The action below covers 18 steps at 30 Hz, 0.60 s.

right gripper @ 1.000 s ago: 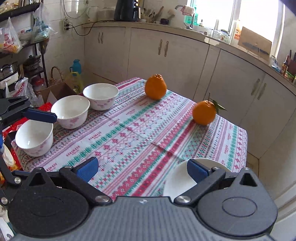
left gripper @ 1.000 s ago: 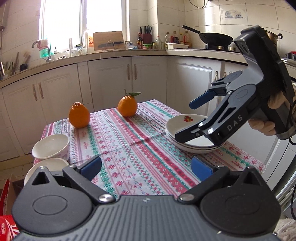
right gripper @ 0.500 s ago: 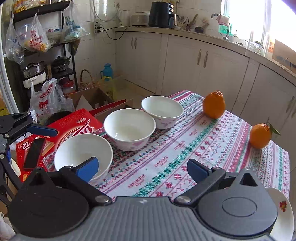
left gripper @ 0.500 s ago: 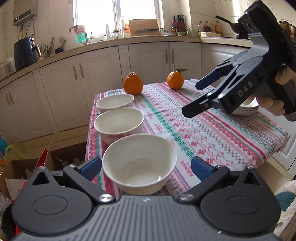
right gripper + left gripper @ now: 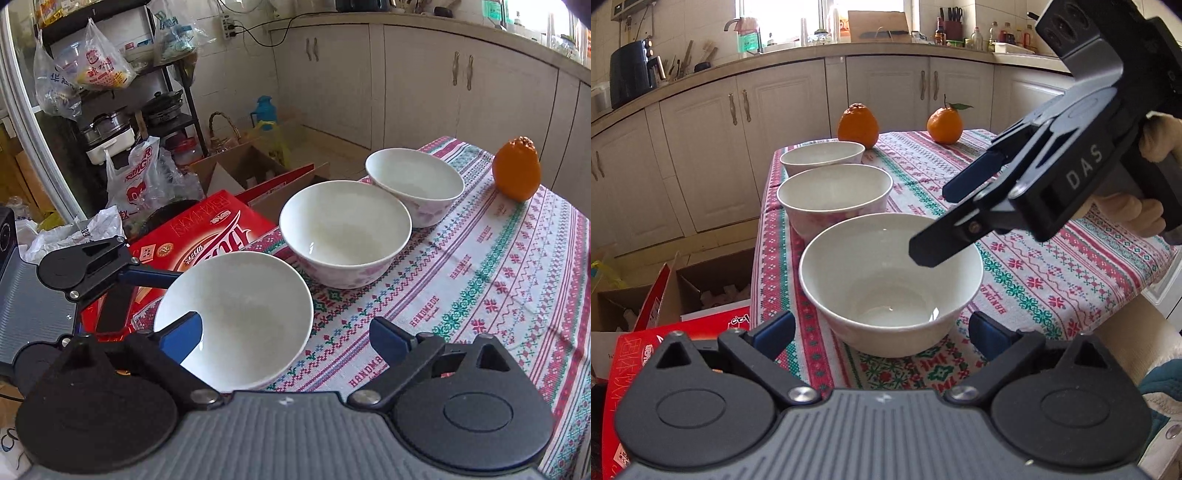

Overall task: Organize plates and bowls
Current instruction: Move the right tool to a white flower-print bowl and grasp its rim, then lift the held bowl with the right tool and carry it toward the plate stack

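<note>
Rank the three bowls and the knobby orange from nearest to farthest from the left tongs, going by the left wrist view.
1. Nearest bowl, between the left tongs, whose jaws are closing but not yet touching it.
2. Middle bowl, directly behind it.
3. Far bowl, at the row's end.
4. Knobby orange, past the far bowl, toward the table's back edge.

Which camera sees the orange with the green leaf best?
The left wrist view: the round orange with a green leaf sits fully visible on the table's far end. The right wrist view misses it, showing only the bumpy leafless orange.
</note>
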### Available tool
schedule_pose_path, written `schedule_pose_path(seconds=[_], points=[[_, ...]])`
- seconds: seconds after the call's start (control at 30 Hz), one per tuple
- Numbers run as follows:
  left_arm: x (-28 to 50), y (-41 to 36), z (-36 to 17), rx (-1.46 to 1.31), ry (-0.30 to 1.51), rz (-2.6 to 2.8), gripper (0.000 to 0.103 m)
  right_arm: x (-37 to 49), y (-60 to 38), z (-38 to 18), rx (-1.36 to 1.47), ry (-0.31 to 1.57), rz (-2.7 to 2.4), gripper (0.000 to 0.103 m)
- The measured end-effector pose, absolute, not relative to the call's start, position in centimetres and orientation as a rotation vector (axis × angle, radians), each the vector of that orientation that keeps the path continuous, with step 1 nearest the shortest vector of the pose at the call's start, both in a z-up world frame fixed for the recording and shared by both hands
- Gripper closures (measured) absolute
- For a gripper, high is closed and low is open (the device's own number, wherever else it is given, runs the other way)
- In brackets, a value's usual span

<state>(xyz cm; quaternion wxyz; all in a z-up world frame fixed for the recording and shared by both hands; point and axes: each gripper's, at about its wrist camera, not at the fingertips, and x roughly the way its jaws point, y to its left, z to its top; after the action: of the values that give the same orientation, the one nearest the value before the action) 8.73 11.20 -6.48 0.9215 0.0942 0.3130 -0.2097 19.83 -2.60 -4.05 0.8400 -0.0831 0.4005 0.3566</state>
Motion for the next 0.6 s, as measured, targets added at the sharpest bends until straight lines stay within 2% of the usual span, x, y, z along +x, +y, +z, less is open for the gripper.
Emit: schedule_pose_path(seconds=[0.4, 0.6], points=[[9.1, 11.0, -6.4, 0.201, 0.655, -0.46, 0.018, 21.5, -2.0, -5.6, -0.112, 0.926, 0.827, 0.032], [9.3, 10.9, -6.3, 0.207, 0.658, -0.46, 0.018, 21.5, -1.9, -5.6, -0.093, 0.928, 0.854, 0.037]])
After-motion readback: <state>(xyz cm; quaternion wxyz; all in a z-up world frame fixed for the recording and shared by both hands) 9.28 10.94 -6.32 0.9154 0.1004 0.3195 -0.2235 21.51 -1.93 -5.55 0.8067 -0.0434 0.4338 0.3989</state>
